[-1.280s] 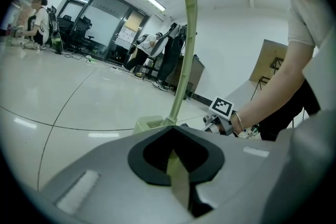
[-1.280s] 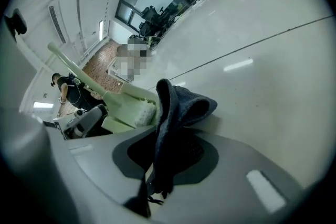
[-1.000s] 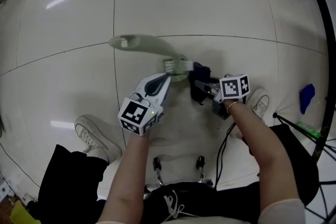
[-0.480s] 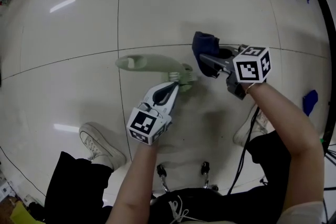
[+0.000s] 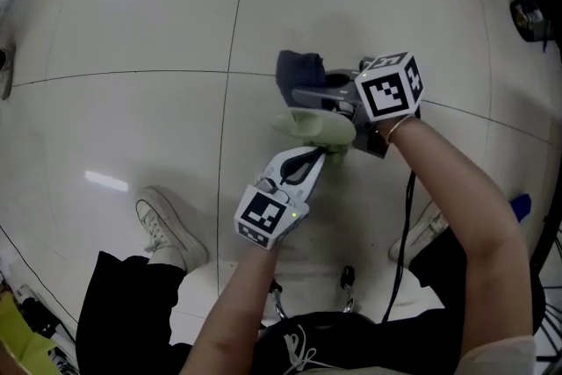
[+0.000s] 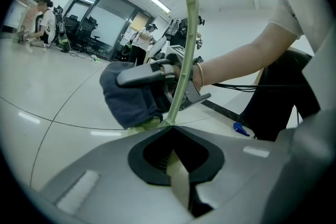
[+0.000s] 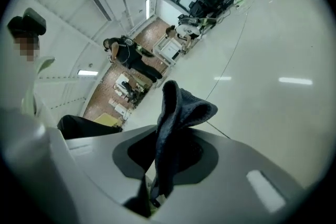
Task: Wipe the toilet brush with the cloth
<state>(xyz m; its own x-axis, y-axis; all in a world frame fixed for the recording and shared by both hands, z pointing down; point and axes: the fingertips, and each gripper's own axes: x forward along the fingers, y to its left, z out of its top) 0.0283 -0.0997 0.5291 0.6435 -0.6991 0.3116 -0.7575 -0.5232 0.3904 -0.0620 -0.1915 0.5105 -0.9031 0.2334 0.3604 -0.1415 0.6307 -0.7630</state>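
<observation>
My left gripper [image 5: 327, 152] is shut on the pale green toilet brush [image 5: 316, 127], which stands tilted up toward the head camera. In the left gripper view its thin handle [image 6: 185, 55] rises straight up out of the left gripper [image 6: 170, 136]. My right gripper [image 5: 300, 92] is shut on the dark blue cloth [image 5: 297, 68], bunched just beyond the brush and touching it. The cloth [image 6: 126, 99] sits against the handle's lower part, under the right gripper's fingers [image 6: 142, 75]. In the right gripper view the cloth [image 7: 176, 118] sticks up out of the right gripper [image 7: 168, 144].
Glossy white floor tiles with dark seams lie all around. The person's white shoes [image 5: 162, 224] [image 5: 430, 224] stand to either side below. A black cable [image 5: 406, 215] hangs from the right gripper. A small blue object [image 5: 520, 206] lies at the right. People and desks stand far off [image 6: 47, 29].
The brush has swung from lying flat to tilted upright. My right gripper carried the cloth up, then left, onto the brush. The left gripper shifted slightly right.
</observation>
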